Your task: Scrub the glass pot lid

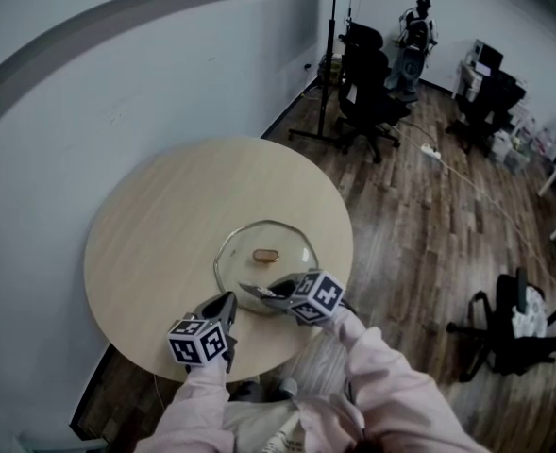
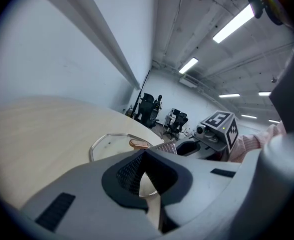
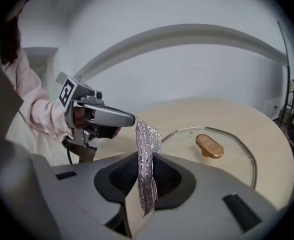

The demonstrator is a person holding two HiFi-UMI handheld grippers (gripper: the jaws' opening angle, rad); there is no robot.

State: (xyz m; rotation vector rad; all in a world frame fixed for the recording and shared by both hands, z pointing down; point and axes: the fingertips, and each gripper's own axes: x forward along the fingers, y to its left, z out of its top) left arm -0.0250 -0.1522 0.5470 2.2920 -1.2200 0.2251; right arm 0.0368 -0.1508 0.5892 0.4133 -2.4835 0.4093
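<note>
From the head view we see a round, pale wooden table [image 1: 155, 243] with the clear glass pot lid [image 1: 235, 253] lying flat on its near half, its copper-coloured oblong knob [image 1: 265, 254] facing up. Both forearms, in pale pink sleeves [image 1: 391, 385], reach in from the near edge. The left gripper [image 1: 228, 298] points at the lid's near rim from just beside it. The right gripper [image 1: 263, 293] angles in from the right, and a silvery mesh scrubbing cloth [image 1: 252, 291] at its tip lies over the lid's near edge.

In the left gripper view we find the left gripper [image 2: 144, 153] with its jaws brought together at the tips and nothing between them. The glass pot lid [image 2: 109, 144] sits just ahead on the table [image 2: 37, 134], and the right gripper [image 2: 179, 146] enters from the right with its marker cube raised.

In the right gripper view the right gripper [image 3: 146, 159] has its jaws clamped on the scrubbing cloth [image 3: 147, 144], which stands up as a narrow upright strip. The left gripper [image 3: 129, 119] lies level, close to the left of the cloth, held by a hand in a pink sleeve [image 3: 37, 109]. The glass pot lid [image 3: 236, 159] and its knob [image 3: 209, 147] lie to the right.
</note>
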